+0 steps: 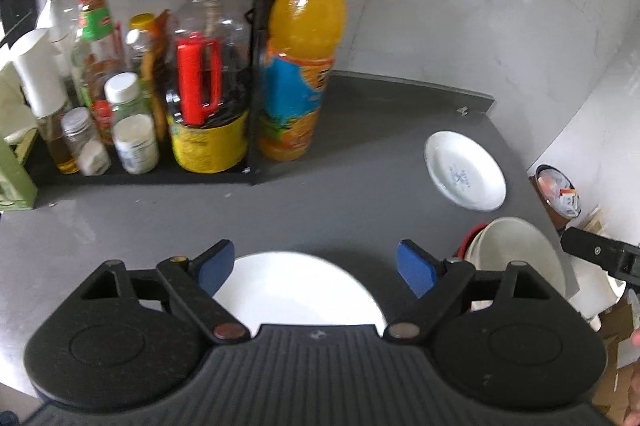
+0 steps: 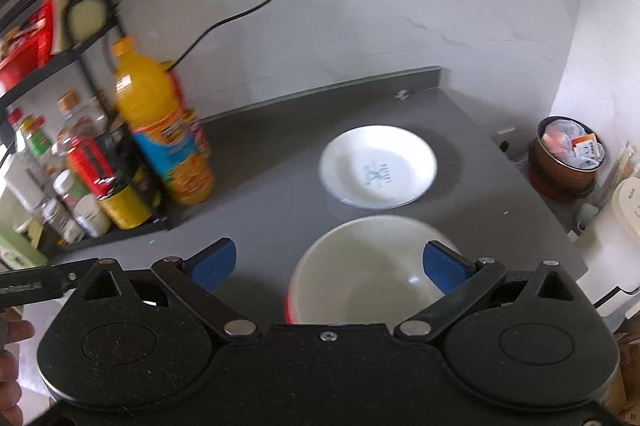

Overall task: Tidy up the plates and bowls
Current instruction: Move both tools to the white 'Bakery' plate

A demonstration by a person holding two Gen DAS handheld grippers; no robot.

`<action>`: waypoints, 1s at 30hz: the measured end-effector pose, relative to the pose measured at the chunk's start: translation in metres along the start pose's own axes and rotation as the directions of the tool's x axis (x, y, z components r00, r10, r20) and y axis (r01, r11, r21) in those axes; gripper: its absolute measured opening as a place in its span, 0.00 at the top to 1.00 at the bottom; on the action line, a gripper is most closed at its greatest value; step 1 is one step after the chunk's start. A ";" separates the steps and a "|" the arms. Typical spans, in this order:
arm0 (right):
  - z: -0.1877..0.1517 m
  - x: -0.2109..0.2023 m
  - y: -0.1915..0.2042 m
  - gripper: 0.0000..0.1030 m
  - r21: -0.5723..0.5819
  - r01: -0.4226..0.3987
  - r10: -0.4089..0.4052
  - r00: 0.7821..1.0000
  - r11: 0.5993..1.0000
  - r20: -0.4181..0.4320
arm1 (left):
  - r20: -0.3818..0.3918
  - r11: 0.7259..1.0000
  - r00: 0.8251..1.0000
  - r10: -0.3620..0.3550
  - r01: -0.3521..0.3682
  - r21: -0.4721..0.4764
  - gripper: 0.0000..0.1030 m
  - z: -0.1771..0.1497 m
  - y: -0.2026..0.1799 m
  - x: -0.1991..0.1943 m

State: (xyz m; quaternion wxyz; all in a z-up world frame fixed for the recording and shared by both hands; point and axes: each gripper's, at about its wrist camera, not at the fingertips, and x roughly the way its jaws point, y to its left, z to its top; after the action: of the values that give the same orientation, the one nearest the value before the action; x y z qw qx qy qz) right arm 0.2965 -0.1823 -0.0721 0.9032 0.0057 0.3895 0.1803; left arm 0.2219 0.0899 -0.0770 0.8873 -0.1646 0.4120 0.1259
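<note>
Both claws hung wide and empty over the counter (image 1: 340,194): the left claw (image 1: 316,268) above a white plate (image 1: 296,290), the right claw (image 2: 328,264) above the bowl (image 2: 360,278). Just beyond the bowl lay a smaller plate (image 2: 378,166). Gathering seemed barely begun; next, a claw probably needed to close on a rim.

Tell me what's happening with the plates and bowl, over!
Left gripper open over plain white plate. Right gripper open over red-sided bowl. Printed plate lies beyond the bowl. Nothing blocking.
</note>
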 end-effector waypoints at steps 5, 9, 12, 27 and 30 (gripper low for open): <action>0.022 0.022 -0.042 0.02 0.033 0.005 -0.005 1.000 0.999 0.006 | -0.003 1.000 1.000 0.004 -0.004 0.016 0.12 0.015 -0.036 0.022; 0.041 0.046 -0.074 0.02 0.040 0.013 -0.012 1.000 0.999 -0.004 | -0.023 1.000 0.999 0.022 -0.022 0.005 0.12 0.028 -0.069 0.046; 0.051 0.065 -0.098 0.02 0.036 -0.012 0.013 1.000 0.999 -0.026 | -0.021 1.000 0.999 0.028 -0.028 0.001 0.12 0.036 -0.093 0.066; 0.084 0.151 -0.168 0.08 0.014 -0.104 0.105 0.986 0.994 -0.130 | -0.083 0.996 0.995 0.051 -0.057 -0.065 0.13 0.084 -0.166 0.162; 0.088 0.170 -0.173 0.17 0.021 -0.129 0.131 0.979 0.991 -0.154 | -0.113 0.995 0.993 0.039 -0.049 -0.082 0.17 0.087 -0.168 0.185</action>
State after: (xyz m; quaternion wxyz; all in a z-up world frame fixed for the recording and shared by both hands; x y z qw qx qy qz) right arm 0.5215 -0.2762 -0.1561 0.8565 0.0221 0.4582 0.2367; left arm 0.4586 -0.0128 -0.1361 0.8521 -0.1999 0.4587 0.1536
